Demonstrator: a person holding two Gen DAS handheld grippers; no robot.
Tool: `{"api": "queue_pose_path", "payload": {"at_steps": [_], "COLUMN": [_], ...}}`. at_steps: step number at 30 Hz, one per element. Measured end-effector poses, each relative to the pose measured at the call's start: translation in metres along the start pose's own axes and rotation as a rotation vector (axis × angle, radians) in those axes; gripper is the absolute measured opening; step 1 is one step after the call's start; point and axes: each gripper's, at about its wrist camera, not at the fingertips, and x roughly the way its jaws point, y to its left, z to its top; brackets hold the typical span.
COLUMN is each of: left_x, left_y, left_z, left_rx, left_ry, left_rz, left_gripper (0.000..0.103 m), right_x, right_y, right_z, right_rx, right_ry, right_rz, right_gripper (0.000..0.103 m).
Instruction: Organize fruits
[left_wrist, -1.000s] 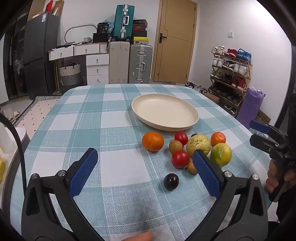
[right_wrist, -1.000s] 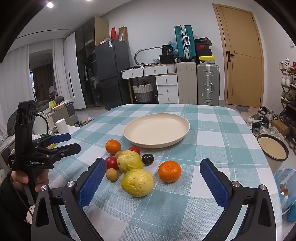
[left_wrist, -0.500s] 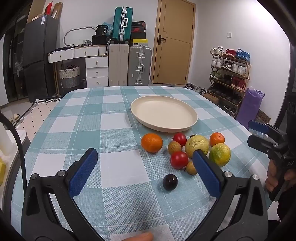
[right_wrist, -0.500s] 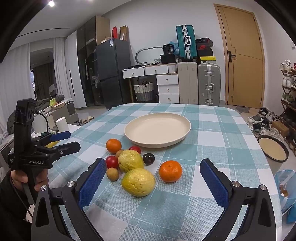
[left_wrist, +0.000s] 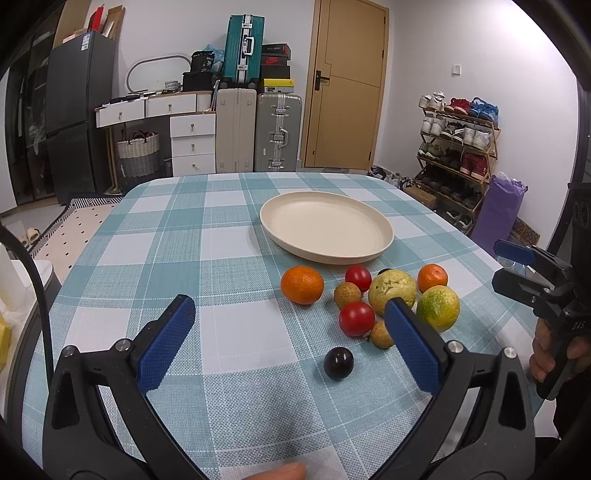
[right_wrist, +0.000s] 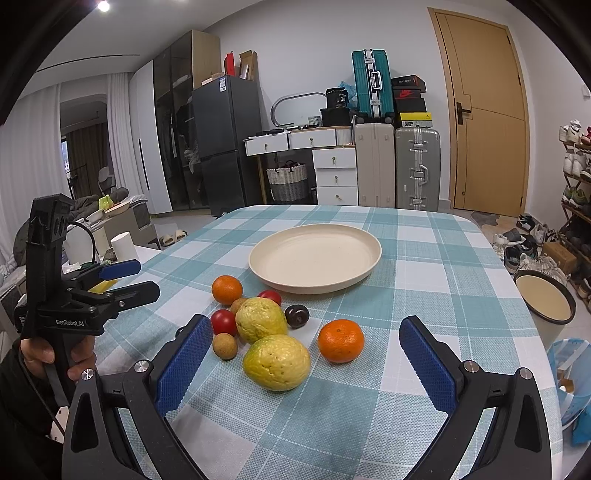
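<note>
nothing has been picked yet: the cream plate (left_wrist: 384, 236) sits bare toward the far middle of the checked tablecloth (left_wrist: 155, 258), and the fruits cluster just in front of it, near the right edge. the left gripper (left_wrist: 288, 339) hangs wide and empty above the near edge, the dark plum (left_wrist: 338, 363) lying between its pads. the right gripper (right_wrist: 306, 360) is equally wide, framing the nearer guava (right_wrist: 277, 362) and an orange (right_wrist: 341, 340). next, i judge, one gripper must drop onto a fruit and close. against 1 second ago, both views look almost unchanged, with only slight drift.
</note>
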Motion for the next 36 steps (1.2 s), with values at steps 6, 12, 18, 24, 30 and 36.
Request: {"api": "queue_pose_path", "payload": {"at_steps": [6,12,18,24,30,36], "left_x": [-0.0001,-0.0002,-0.0002,-0.0007,-0.0005,-0.0010], "left_y": [-0.0001,-0.0001,-0.0002,-0.0006,-0.0003,-0.0003], "left_z": [0.0000,0.0001,-0.0001,0.0000,-0.0003,-0.0003], "left_rx": [0.000,0.000,0.000,0.000,0.000,0.001], "left_ry": [0.000,-0.001,-0.001,-0.002,-0.002,-0.003], "left_rz": [0.001,0.001,0.001,0.002,0.001,0.002], "left_gripper": [0.102,0.102,0.102,0.102,0.102,0.102], "right_x": [0.0000,0.0009,0.0020,0.0019,0.0020,0.0022], "right_y": [0.0002,0.0023,0.0032,0.0037,0.0036,0.0040], "right_z": [0.0001,-0.0008,-0.0013,-0.0014,-0.0014,-0.0014], "right_rx": [-0.003,-0.008,-0.008,-0.010,-0.010,-0.009], "right_ry": [-0.001,-0.001,0.000,0.000,0.000,0.001], "right_rz": [0.003,0.005,0.002,0.003,0.003,0.003], "right_gripper": [0.103,0.103,0.103,0.103,0.103,0.103]}}
